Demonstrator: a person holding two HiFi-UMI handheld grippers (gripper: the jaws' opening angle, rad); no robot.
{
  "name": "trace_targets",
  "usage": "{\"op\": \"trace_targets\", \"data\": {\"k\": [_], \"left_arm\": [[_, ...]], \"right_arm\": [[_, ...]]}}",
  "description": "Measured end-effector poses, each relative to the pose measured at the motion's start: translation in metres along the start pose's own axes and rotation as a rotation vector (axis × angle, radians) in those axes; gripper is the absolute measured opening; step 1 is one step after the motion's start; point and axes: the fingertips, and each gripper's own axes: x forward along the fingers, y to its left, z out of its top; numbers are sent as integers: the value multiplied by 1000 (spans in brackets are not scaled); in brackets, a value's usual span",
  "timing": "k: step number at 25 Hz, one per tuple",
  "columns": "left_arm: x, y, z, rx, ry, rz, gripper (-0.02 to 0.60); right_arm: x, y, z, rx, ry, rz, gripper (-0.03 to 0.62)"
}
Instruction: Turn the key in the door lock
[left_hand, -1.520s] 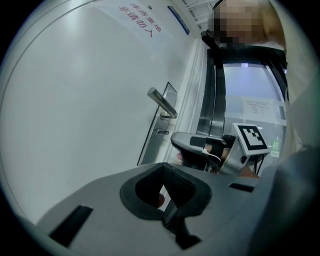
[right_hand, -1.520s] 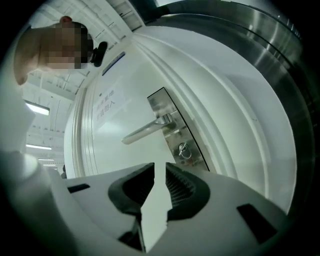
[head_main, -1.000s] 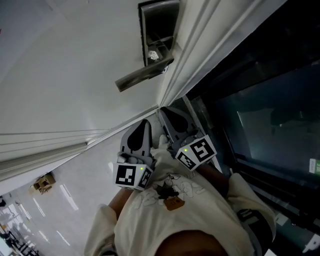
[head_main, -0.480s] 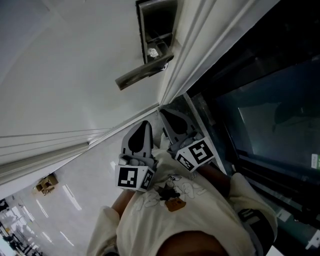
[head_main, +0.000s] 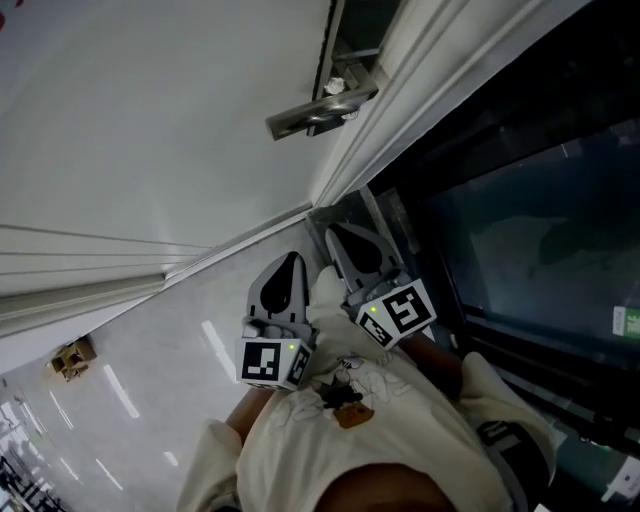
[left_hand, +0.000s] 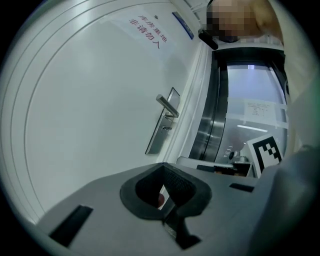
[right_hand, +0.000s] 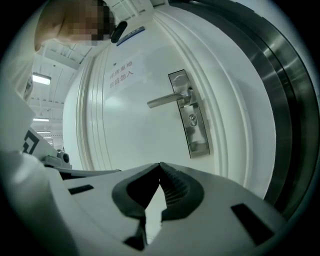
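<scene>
The white door carries a metal lever handle on a long lock plate, with the round lock cylinder below the lever. A small pale object sits at the plate; whether it is the key I cannot tell. My left gripper and right gripper are held side by side below the handle, well short of the door. Both point toward the door with nothing in them. In the gripper views, the left gripper and the right gripper each have their jaw tips meeting.
A dark glass panel with a steel frame stands right of the door edge. The shiny floor spreads at the lower left, with a small cardboard box on it. A printed sign is on the door.
In the head view the handle has slid up and to the right. Both grippers now sit slightly lower in the picture, farther from the handle, still side by side.
</scene>
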Motion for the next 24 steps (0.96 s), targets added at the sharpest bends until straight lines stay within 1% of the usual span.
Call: {"op": "trace_targets", "data": {"k": [2,6,11,12,15,18,21,24], "left_arm": [[-8,-10,-1,-1,-12,12,5],[-20,-30,-3,14,-44,48,5],[-27,-84,-17,25,-61,76,5],[-29,-96,-23,25,-58,77,5],[-39,-128,-45,13,-12,84,5],[-48,-158,-58,11,12,87,5],[-62,-168,-65,26,31,94,5],[-81,-174,-77,15,60,104,5]], "right_arm": [[-11,4,1,-13,-1,7,8],[-34,9,3,-15,-28,50,8],[-86,-4,-5,6,-30,87,8],[-98,-7,-8,16,-32,91,8],[-127,-9,-19,68,-40,98,8],[-153,-14,-30,99,-23,98,8],[-179,-10,-36,107,-4,88,8],[-208,-1,-45,118,31,75,7]]}}
